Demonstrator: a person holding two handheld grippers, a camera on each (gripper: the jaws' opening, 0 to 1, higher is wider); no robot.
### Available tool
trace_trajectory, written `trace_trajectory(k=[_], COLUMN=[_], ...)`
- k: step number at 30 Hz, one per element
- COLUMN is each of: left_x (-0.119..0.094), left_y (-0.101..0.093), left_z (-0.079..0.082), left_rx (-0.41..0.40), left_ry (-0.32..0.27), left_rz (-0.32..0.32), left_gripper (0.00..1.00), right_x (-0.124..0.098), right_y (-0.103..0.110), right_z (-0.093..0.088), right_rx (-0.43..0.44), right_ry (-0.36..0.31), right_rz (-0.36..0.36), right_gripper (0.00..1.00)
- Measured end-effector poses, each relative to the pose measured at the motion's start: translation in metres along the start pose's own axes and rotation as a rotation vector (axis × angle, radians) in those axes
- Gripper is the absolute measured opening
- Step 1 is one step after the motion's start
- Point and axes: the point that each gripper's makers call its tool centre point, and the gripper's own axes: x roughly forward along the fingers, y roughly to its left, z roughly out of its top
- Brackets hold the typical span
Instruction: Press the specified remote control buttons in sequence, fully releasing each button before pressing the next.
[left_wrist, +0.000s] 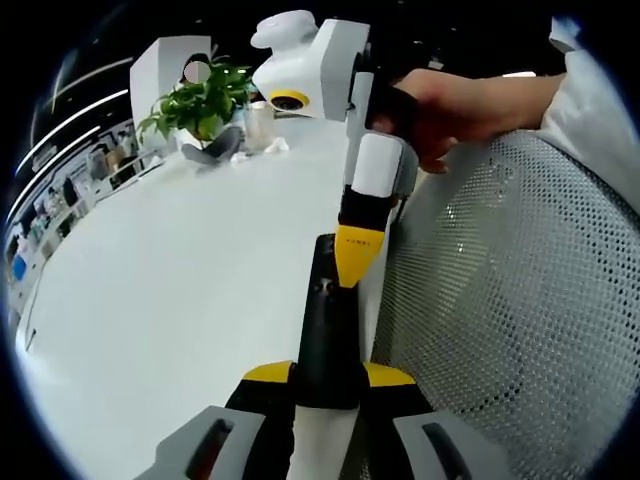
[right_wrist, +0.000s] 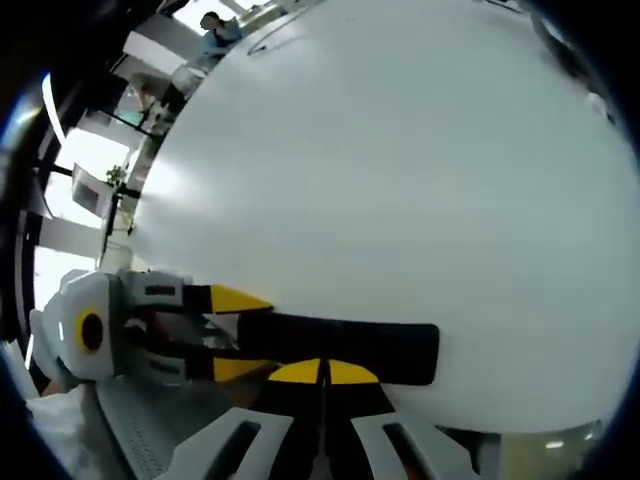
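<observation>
White table (left_wrist: 180, 290), potted plant (left_wrist: 200, 105)

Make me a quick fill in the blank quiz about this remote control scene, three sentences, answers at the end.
1. The black remote control is clamped by the ____ gripper.
2. The right gripper touches the remote with shut ____-coloured tips.
3. On the white table, far behind, stands a green ____.

Answers: left; yellow; plant

Bright, even light; table (right_wrist: 400, 150) glares; edges warp.
</observation>
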Motion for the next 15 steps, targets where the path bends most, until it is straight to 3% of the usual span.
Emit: trace_trajectory(k=[9, 15], left_x=[0.0003, 0.0001], left_y=[0.0000, 0.0001], left_z=[0.0000, 0.0000], left_rx=[-0.003, -0.004], left_ry=[-0.003, -0.004], left_rz=[-0.002, -0.002], left_gripper=[0.24, 0.24], right_x=[0.0005, 0.0014], right_y=[-0.0008, 0.0008], right_z=[-0.0005, -0.0011], right_rx=[0.007, -0.031], right_ry=[-0.006, -0.001], right_rz=[0.015, -0.019], right_gripper=[0.00, 0.00])
